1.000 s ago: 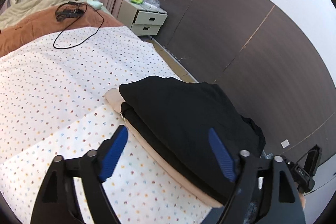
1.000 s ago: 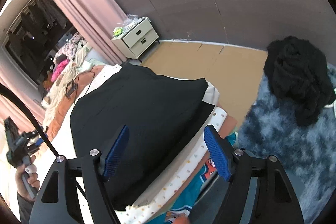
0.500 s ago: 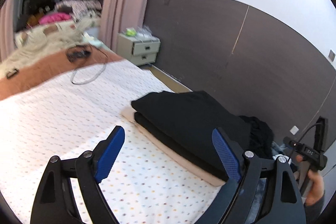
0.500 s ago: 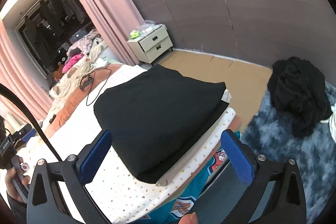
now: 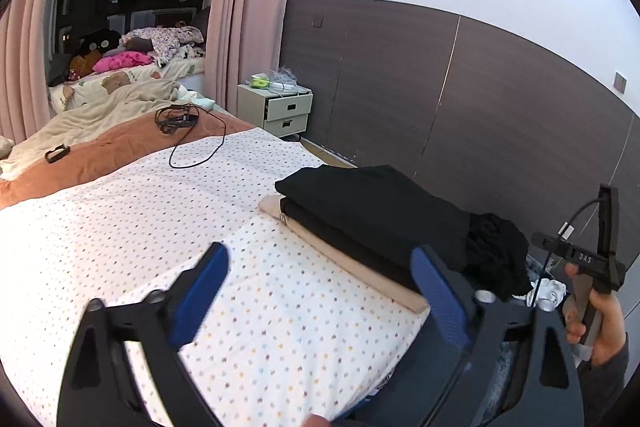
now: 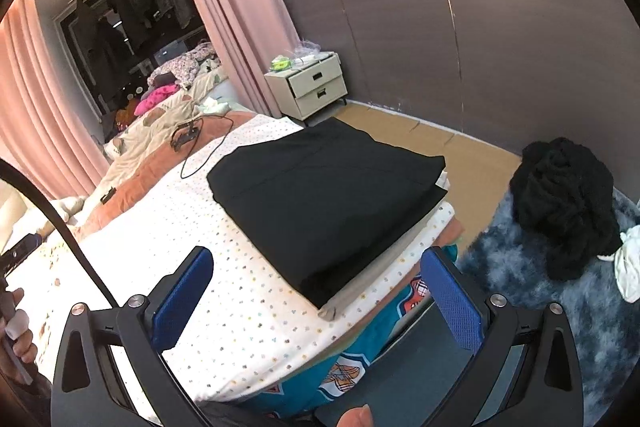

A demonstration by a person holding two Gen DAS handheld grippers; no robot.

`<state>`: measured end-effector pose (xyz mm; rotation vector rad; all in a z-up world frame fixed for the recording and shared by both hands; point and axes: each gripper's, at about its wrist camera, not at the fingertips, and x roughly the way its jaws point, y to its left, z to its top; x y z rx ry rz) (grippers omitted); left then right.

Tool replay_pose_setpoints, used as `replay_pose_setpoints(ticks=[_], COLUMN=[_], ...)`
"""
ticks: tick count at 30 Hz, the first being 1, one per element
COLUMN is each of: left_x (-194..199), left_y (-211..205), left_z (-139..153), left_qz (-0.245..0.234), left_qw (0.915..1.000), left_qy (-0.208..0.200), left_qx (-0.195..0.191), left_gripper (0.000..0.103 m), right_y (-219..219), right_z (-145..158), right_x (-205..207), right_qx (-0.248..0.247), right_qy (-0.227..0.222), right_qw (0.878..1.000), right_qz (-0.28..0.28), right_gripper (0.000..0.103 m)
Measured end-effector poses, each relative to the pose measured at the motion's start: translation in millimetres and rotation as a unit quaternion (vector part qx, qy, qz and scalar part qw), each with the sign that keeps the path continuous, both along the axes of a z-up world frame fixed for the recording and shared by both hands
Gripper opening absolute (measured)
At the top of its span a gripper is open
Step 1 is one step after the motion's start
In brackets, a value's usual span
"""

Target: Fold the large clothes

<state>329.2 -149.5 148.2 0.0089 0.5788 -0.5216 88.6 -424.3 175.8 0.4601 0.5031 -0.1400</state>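
A folded black garment [image 5: 372, 207] [image 6: 328, 187] lies on top of a folded beige one [image 5: 360, 267] [image 6: 384, 259] at the corner of the dotted bed sheet [image 5: 140, 211] [image 6: 248, 307]. My left gripper [image 5: 320, 259] hovers above the sheet, short of the stack; its jaws are opening and nothing is between them. My right gripper [image 6: 316, 259] stands open and empty, held back from the near corner of the stack. In the left wrist view a hand [image 5: 604, 323] holds the right gripper's handle beyond the bed's edge.
A crumpled black heap of clothes [image 6: 564, 199] [image 5: 496, 247] and a white cloth [image 6: 628, 263] lie on a blue shaggy rug [image 6: 560, 307]. A white nightstand [image 5: 280, 109] [image 6: 316, 87] stands by the dark wall. A black cable [image 5: 180, 119] lies farther up the bed.
Both grippers have pulled back and risen from the black stack, which now lies free on the bed. Both pairs of jaws stand wider than before.
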Motion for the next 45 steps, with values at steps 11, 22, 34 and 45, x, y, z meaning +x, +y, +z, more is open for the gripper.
replay_pose_setpoints(ticks=[11,22,34,45], left_x=[-77.7,-148.7,-217.5,-266.8], left_y=[41.3,65.6,80.7,85.9], left_z=[-11.2,-20.9,-32.4,-48.9], left_qz=[0.05,0.094,0.128,0.148], left_qw=[0.9984,0.9941,0.989,0.9857], left_qy=[-0.026,-0.054,-0.073,-0.081], left_qx=[0.006,0.008,0.012,0.006], left_gripper=[0.103,0.103,0.103,0.103], right_y=[52.0,80.6,104.9,122.6], right_z=[-2.7,-13.4,-30.0,-48.1], right_x=[-45.0,-88.9,-135.2,-175.1], right_qx=[-0.035,-0.063,-0.071,-0.087], right_qy=[-0.01,-0.03,-0.047,-0.057], right_qw=[0.999,0.996,0.994,0.991], right_qz=[0.029,0.048,0.072,0.087], right_gripper=[0.103,0.103,0.103,0.103])
